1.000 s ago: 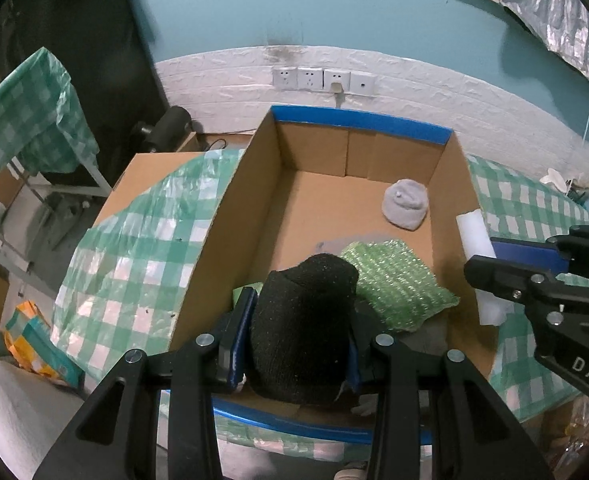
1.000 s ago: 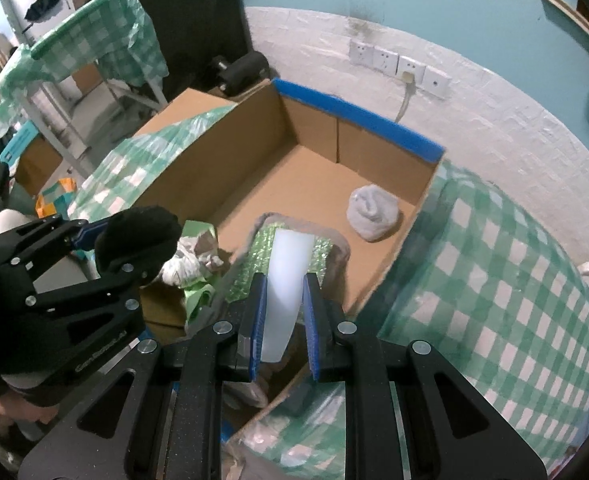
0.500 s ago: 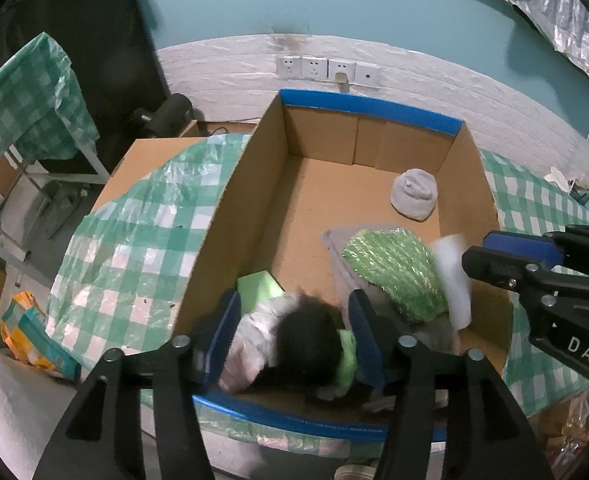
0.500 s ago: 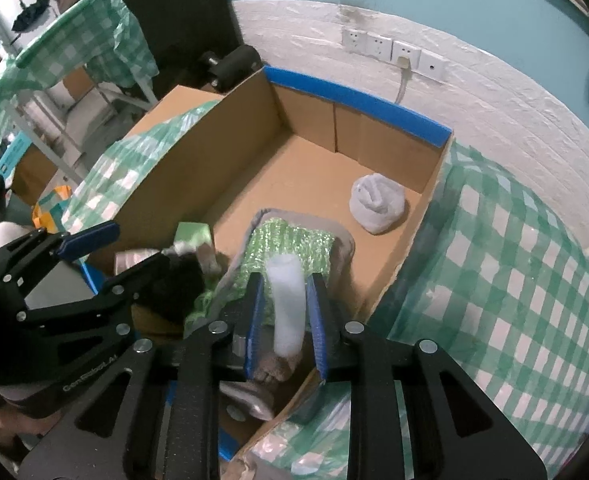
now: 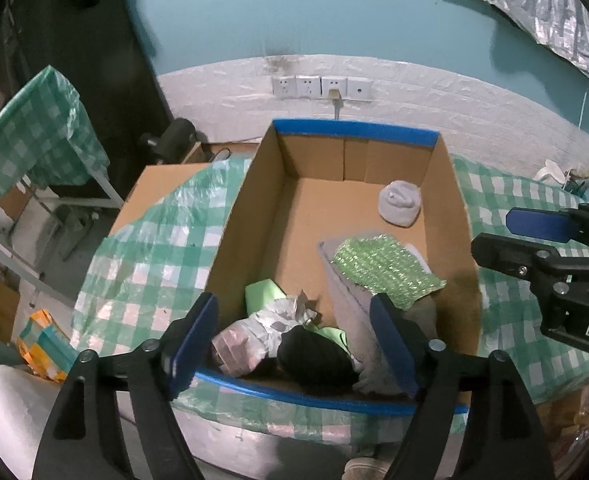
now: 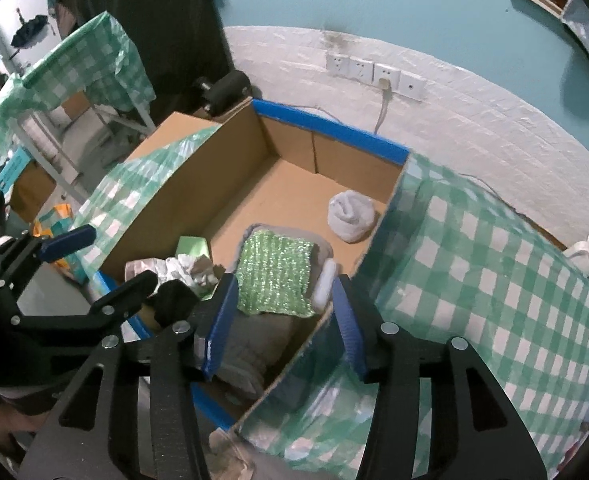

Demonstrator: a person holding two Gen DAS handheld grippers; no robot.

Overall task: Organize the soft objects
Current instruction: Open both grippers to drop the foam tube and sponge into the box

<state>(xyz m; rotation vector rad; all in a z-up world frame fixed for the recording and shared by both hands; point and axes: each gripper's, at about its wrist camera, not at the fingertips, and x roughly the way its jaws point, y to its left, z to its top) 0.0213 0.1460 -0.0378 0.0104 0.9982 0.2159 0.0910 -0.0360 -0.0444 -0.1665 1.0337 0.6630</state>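
Observation:
An open cardboard box [image 5: 238,216] [image 6: 198,184] with blue-taped rims holds the soft things. A black knit item [image 5: 314,356] [image 6: 172,300] lies in the near left corner beside a crumpled wrapper [image 5: 254,332] and a green piece [image 5: 262,292]. A green sparkly cloth [image 5: 378,272] [image 6: 274,276] lies on a grey cloth [image 5: 358,320]. A white foam piece [image 6: 323,282] rests by the right wall. A grey rolled sock [image 5: 399,203] [image 6: 351,216] sits at the back. My left gripper [image 5: 294,344] is open and empty above the black item. My right gripper [image 6: 284,316] is open and empty above the foam.
The box sits on a table with a green checked plastic cover [image 5: 146,248] [image 6: 494,264]. A white brick-pattern wall with sockets [image 5: 318,87] is behind. A second checked table [image 5: 34,132] and floor clutter stand at the left.
Both grippers have opened. The black item dropped from my left gripper into the box's near corner. The white foam dropped from my right gripper beside the green cloth. Both grippers have risen.

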